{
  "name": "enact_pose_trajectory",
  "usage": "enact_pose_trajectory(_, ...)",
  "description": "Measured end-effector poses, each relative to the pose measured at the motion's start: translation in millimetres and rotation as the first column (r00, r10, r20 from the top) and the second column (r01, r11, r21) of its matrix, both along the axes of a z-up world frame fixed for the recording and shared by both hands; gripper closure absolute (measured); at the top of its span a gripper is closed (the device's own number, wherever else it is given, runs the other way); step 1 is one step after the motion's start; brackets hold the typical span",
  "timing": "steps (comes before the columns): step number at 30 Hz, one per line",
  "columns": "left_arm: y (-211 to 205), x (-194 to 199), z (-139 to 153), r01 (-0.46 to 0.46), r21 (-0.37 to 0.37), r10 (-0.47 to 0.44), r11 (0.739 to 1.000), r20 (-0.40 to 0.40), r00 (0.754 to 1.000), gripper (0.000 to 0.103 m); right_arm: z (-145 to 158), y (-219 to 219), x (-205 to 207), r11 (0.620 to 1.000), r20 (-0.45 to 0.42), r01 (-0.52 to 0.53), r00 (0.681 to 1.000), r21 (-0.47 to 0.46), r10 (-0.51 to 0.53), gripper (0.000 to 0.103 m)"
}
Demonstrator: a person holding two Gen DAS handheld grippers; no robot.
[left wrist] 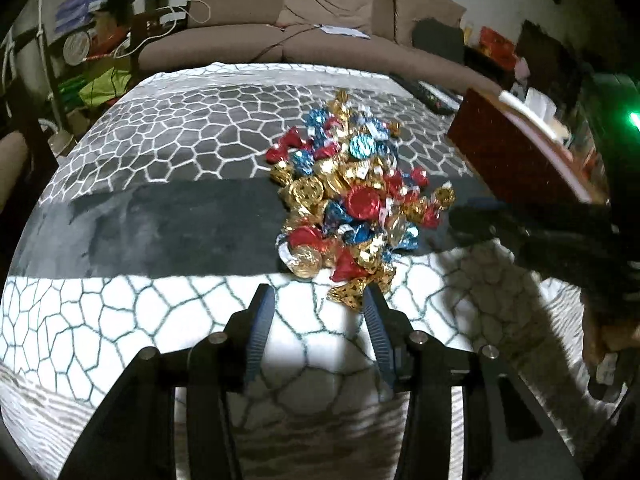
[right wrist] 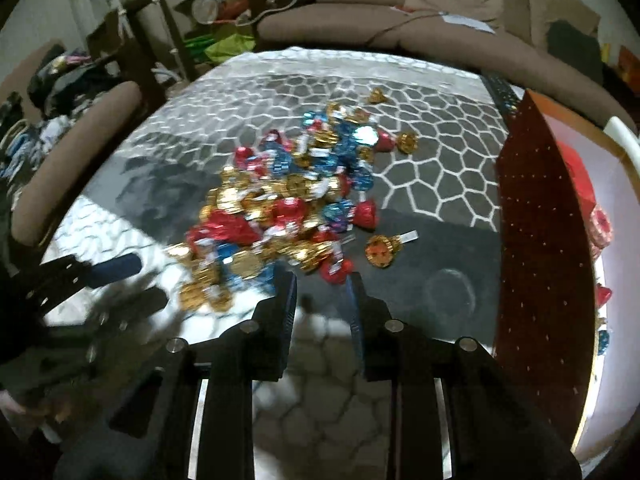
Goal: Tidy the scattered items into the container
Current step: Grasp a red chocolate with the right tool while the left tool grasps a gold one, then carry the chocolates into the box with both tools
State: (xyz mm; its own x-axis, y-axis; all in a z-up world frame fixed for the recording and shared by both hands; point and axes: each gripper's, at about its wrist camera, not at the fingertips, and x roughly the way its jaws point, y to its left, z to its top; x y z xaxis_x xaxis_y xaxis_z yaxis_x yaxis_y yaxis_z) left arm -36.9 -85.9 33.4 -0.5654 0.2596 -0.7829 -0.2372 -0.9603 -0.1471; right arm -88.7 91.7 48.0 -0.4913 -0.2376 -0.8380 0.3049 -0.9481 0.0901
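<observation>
Only in right view — sweets (right wrist: 600,226) inside box (right wrist: 536,240). Left tongs (left wrist: 316,300) spread, one tip touching gold sweet (left wrist: 350,294); right tongs (right wrist: 320,292) spread, holding nothing.

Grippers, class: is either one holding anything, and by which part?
Nothing is held. The left gripper and right gripper are both open, fingers empty, at the near edge of the candy pile.

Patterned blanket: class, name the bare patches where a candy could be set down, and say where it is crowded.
Free: the wide stretch of the patterned blanket between the foil-wrapped candy pile and the blanket's left edge; also the dark strip between the pile and the red box. Crowded: the pile itself, and the near edge where both tongs hover.
</observation>
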Motion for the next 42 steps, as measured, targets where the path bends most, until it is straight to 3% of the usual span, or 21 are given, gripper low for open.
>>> enact_pose_trajectory(6, 13.8, -3.7, -9.6, 0.039, -0.007, -0.039, 0.999, 0.01, 0.999, 0.057, -20.0, 0.8, -15.6, 1.0, 0.024, 0.01, 1.0, -0.003, -0.01, 0.078)
enact_pose_trajectory(12, 27.5, -4.1, -15.3, 0.053, -0.061, -0.055, 0.997, -0.025, 0.998, 0.058, -28.8, -7.6, -17.8, 1.0, -0.003, -0.004, 1.0, 0.028, 0.004, 0.079)
enact_pose_trajectory(15, 25.8, -4.2, -14.0, 0.045, -0.067, -0.047, 0.997, -0.026, 0.999, 0.081, -28.1, -7.6, -17.0, 0.999, -0.007, -0.01, 1.0, 0.03, 0.01, 0.082)
enact_pose_trajectory(18, 21.7, -3.1, -10.4, 0.045, -0.04, -0.046, 0.998, -0.019, 0.999, 0.081, -24.2, -4.4, -13.5, 1.0, -0.005, -0.009, 1.0, 0.017, 0.01, 0.082)
enact_pose_trajectory(25, 15.5, 9.7, 23.2, 0.053, 0.066, -0.047, 0.996, -0.085, 0.995, 0.081, 16.4, 16.1, 0.4, 0.994, -0.012, -0.027, 1.0, -0.102, 0.026, 0.082)
enact_pose_trajectory(32, 48.3, 19.0, 75.1, 0.118, 0.165, -0.088, 0.979, -0.178, 0.98, 0.081, 92.7, 64.8, 23.3, 0.984, -0.095, -0.023, 0.995, -0.175, 0.006, 0.082)
enact_pose_trajectory(37, 99.2, 8.6, 98.4, 0.173, 0.153, -0.141, 0.973, -0.197, 0.97, 0.081, 121.7, 119.2, 27.9, 0.985, -0.127, 0.05, 0.989, -0.164, -0.071, 0.082)
enact_pose_trajectory(42, 160.0, -0.4, 115.0, 0.253, 0.132, -0.223, 0.958, -0.203, 0.953, 0.081, 121.4, 174.8, 24.6, 0.978, -0.098, 0.148, 0.982, -0.146, -0.163, 0.082)
